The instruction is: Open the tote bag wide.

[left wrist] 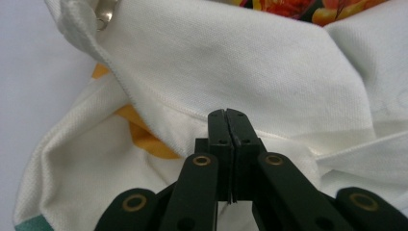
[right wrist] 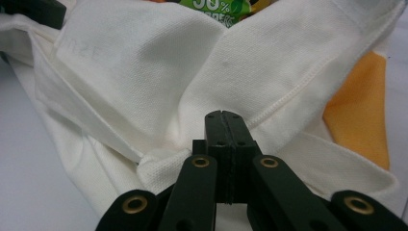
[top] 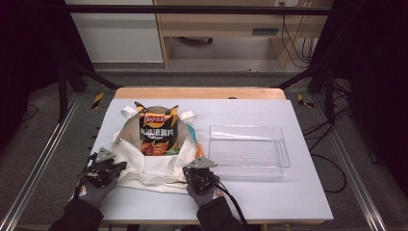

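A white cloth tote bag (top: 153,169) lies flat on the table, its handles at the far end. A black and orange chips bag (top: 157,131) sticks out of its far opening. My left gripper (top: 120,167) is at the bag's near left corner, my right gripper (top: 191,169) at its near right corner. In the left gripper view the jaws (left wrist: 226,113) are pressed together on a hem of the white cloth (left wrist: 216,57). The right gripper (right wrist: 224,114) is likewise shut on a seamed fold of the cloth (right wrist: 144,62). A strip of the chips bag (right wrist: 221,6) peeks over the fabric.
A clear plastic tray (top: 284,150) stands to the right of the bag, close to my right gripper. The white tabletop (top: 288,195) has free room at the near right. The bag carries orange print (right wrist: 358,108) along its side.
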Demonstrator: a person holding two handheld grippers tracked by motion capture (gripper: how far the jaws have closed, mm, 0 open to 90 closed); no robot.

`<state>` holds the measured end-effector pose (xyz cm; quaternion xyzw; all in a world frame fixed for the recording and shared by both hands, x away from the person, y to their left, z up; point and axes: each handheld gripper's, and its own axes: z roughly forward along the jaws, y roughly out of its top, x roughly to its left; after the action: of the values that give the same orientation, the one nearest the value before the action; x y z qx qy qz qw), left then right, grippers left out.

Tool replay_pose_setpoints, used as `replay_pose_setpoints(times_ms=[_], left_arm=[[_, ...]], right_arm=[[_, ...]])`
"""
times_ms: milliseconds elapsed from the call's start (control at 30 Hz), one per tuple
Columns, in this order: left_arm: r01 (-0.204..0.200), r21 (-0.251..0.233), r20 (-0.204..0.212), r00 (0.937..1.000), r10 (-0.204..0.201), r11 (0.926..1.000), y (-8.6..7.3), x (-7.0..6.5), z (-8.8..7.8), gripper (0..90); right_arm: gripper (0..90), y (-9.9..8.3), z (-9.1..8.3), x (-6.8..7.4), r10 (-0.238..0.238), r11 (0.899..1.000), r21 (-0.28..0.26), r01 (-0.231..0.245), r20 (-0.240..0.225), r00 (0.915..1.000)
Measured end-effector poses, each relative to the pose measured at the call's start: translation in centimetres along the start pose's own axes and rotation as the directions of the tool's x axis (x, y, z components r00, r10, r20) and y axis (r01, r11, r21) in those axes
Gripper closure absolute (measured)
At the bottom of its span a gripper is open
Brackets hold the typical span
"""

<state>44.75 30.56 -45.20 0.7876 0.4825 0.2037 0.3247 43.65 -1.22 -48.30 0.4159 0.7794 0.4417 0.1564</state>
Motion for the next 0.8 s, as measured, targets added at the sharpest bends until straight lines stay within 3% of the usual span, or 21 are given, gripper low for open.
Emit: replay_pose_setpoints(times_ms=[100,233,300,367,467,800], left_arm=[[0.025,-0.057,0.012,0.9996,-0.025,0.998,1.0,0.3,-0.6,85.1],[0.021,-0.137,-0.054,0.9981,-0.028,0.9903,2.8,1.5,-1.2,83.5],[0.029,-0.139,-0.073,0.9966,-0.039,0.9899,3.0,2.1,-1.0,83.6],[0.049,-0.117,-0.079,0.9951,-0.059,0.9919,2.8,2.7,-0.6,84.8],[0.046,-0.046,-0.091,0.9946,-0.051,0.9979,1.8,3.2,0.4,87.0],[0.045,-0.011,-0.076,0.9961,-0.045,0.9989,0.5,3.0,0.9,87.4]], right_arm=[[90.0,0.0,0.0,0.0,0.0,1.0,0.001,0.0,0.003,1.0],[90.0,-0.1,0.1,0.0,-0.003,1.0,0.0,0.003,0.003,1.0],[90.0,-0.1,0.0,0.0,-0.005,1.0,0.0,0.005,0.003,1.0],[90.0,-0.1,0.0,0.0,-0.002,1.0,0.002,0.002,0.002,1.0],[90.0,0.1,-0.2,-0.1,0.003,1.0,0.0,-0.003,-0.001,1.0],[90.0,0.6,-1.3,-0.9,0.014,0.999,-0.042,-0.009,0.12,0.9927]])
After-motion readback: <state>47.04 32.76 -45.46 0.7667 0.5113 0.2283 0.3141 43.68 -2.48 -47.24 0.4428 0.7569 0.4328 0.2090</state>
